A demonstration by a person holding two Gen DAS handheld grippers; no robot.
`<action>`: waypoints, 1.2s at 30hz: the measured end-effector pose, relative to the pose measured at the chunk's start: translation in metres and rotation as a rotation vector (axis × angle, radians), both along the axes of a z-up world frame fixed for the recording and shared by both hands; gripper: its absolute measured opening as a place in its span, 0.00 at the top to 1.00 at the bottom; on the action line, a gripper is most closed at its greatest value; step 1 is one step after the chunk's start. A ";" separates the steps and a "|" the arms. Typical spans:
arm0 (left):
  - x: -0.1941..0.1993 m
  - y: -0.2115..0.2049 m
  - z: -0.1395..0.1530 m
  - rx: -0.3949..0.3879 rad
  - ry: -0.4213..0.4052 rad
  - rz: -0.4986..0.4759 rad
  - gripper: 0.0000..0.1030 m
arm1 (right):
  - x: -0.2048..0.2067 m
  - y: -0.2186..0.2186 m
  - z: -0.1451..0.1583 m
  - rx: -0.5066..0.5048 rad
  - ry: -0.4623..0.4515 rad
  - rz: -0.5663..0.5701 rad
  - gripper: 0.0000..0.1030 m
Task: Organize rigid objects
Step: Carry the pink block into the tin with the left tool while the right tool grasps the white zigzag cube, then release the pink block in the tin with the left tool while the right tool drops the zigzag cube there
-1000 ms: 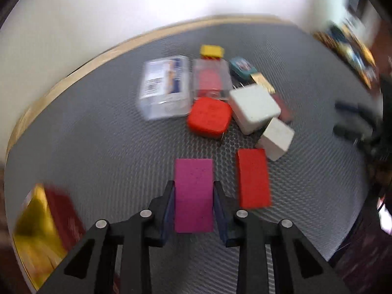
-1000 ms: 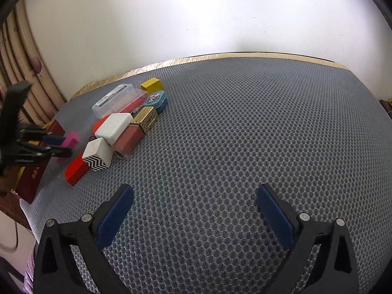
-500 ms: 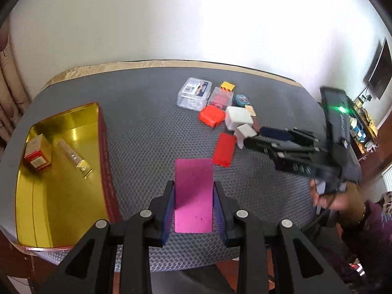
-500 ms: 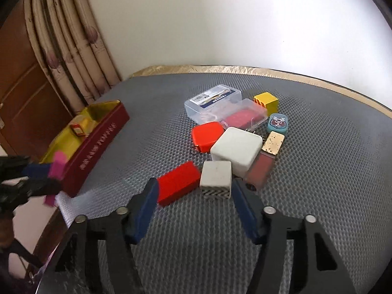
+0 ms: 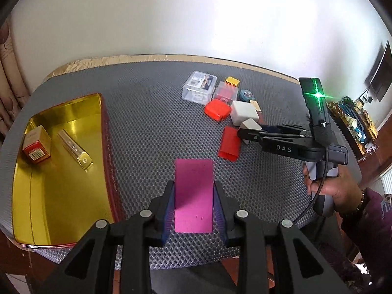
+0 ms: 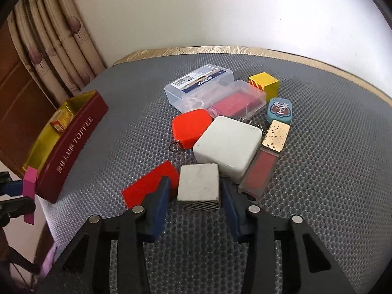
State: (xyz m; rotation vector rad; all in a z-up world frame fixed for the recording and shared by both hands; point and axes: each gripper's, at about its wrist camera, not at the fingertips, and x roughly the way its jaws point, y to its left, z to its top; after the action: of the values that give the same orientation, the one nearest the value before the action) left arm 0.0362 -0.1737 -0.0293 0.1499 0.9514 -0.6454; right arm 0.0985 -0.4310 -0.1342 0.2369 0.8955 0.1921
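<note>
Only two things lie in the gold-lined toffee tin [image 5: 61, 191] at the desk's left end so far: a small red and gold box [image 5: 36, 142] and a slim gold stick [image 5: 74, 147]. So the sorting is barely begun, by my reckoning.

The left tool [image 5: 193, 208] is clamped on a flat pink block [image 5: 193, 191], held above the grey desk [image 5: 147, 122] just right of the tin and not yet over it. That one looks next to go in.

The right tool [image 6: 196, 196] has its blue pads set either side of a white cube with a zigzag band [image 6: 198, 186], close to its sides (whether they already press on it I cannot tell).

Most of the pile is left, bunched mid-desk: a red block [image 6: 149, 183], a red rounded case [image 6: 191, 127], a big white square case [image 6: 227, 147], two clear boxes [image 6: 198, 85], a yellow cube [image 6: 264, 83], a blue tin [image 6: 279, 110] and a gold-capped pink tube [image 6: 267, 161].
</note>
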 end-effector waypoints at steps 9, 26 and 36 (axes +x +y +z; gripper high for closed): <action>0.000 0.038 0.037 -0.087 -0.063 0.098 0.71 | -0.021 -0.009 0.019 0.039 -0.030 -0.032 0.71; 0.095 0.136 -0.026 0.131 0.005 0.412 0.71 | -0.015 0.057 0.092 0.165 -0.142 0.108 0.71; 0.102 0.152 -0.027 0.072 0.003 0.440 0.59 | 0.060 0.147 0.105 0.210 -0.126 0.255 0.71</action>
State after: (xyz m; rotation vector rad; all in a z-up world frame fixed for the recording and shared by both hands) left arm 0.1380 -0.0221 -0.0560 0.0002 0.9713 -0.2061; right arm 0.1580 -0.2838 -0.0290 0.3021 0.7787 0.5335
